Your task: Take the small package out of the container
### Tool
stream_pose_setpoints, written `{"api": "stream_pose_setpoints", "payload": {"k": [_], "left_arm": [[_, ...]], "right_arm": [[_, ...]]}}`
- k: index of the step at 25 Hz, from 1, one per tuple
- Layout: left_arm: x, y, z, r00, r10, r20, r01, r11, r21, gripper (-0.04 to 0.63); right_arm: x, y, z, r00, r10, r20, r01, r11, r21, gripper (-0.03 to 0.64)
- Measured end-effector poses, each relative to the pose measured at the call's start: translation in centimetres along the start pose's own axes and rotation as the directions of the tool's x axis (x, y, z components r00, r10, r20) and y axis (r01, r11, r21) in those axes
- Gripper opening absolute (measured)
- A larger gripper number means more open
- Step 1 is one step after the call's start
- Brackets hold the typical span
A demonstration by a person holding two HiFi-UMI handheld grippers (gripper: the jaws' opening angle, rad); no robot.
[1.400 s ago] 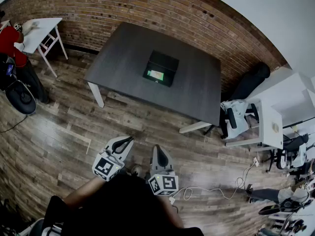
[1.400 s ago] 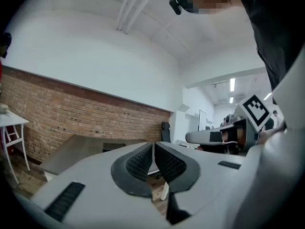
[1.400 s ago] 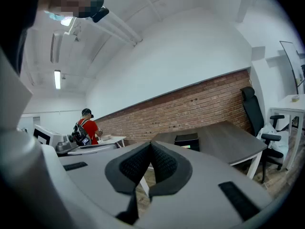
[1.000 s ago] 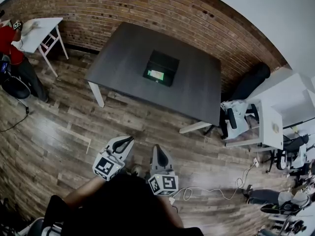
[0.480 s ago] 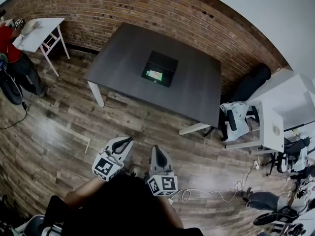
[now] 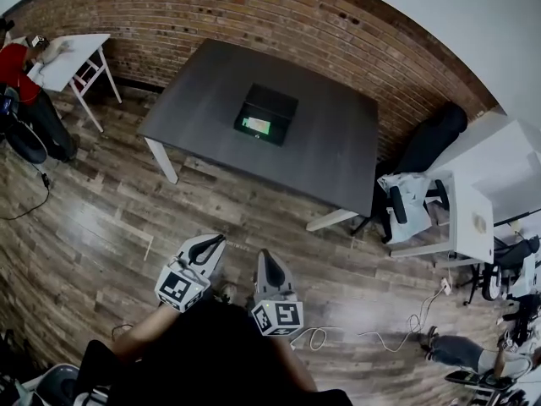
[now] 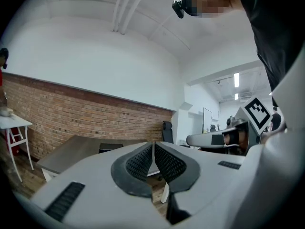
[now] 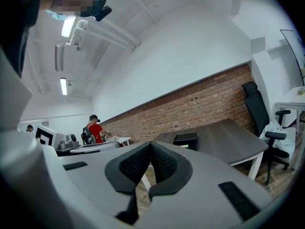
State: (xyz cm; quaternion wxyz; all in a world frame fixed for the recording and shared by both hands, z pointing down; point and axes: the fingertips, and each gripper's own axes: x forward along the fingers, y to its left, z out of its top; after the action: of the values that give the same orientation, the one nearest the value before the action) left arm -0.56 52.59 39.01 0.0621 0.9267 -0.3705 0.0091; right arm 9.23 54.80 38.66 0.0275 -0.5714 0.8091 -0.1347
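A black container (image 6: 267, 112) stands near the middle of a dark grey table (image 6: 338, 159), and a small green package (image 6: 256, 125) lies inside it. My left gripper (image 6: 221, 238) and right gripper (image 6: 266, 254) are held side by side close to my body, over the wooden floor and well short of the table. Both are shut with nothing between the pads. The left gripper (image 7: 153, 144) points level toward the table, with the container (image 7: 110, 147) far ahead. Beyond the right gripper (image 8: 150, 143) the container (image 8: 186, 140) shows too.
Wooden floor lies between me and the table. A small white table (image 6: 72, 53) and a person in red (image 6: 13, 66) are at the far left. An office chair (image 6: 406, 201), a white desk (image 6: 473, 218) and floor cables (image 6: 372, 337) lie to the right. A brick wall (image 6: 211, 15) runs behind.
The table and container have slid a little to the left in the head view. Both grippers keep their place at my body and stay shut. The person in red has shifted at the left edge.
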Motion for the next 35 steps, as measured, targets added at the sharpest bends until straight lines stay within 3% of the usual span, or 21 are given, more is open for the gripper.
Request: {"api": "stream_pose_setpoints", "payload": {"k": [8,16,35], "left_arm": [[1.2,-1.4,-0.8,0.999,0.042,-0.018,-0.042,0.999,0.005,0.043],[3.4,0.4,-1.6,0.999,0.04,-0.018,-0.04,0.999,-0.011,0.043],[13.0,13.8,0.0,1.0,-0.02,-0.015,0.019,0.999,-0.044,0.043]], "right_arm": [[-0.6,-2.6,0.2,1.0,0.031,0.003,-0.031,0.999,0.01,0.025],[1.9,-3.6,0.2,1.0,0.02,0.003,-0.02,1.0,0.0,0.025],[17.8,-6.1,2.3,0.999,-0.03,-0.041,0.029,0.999,-0.023,0.025]]}}
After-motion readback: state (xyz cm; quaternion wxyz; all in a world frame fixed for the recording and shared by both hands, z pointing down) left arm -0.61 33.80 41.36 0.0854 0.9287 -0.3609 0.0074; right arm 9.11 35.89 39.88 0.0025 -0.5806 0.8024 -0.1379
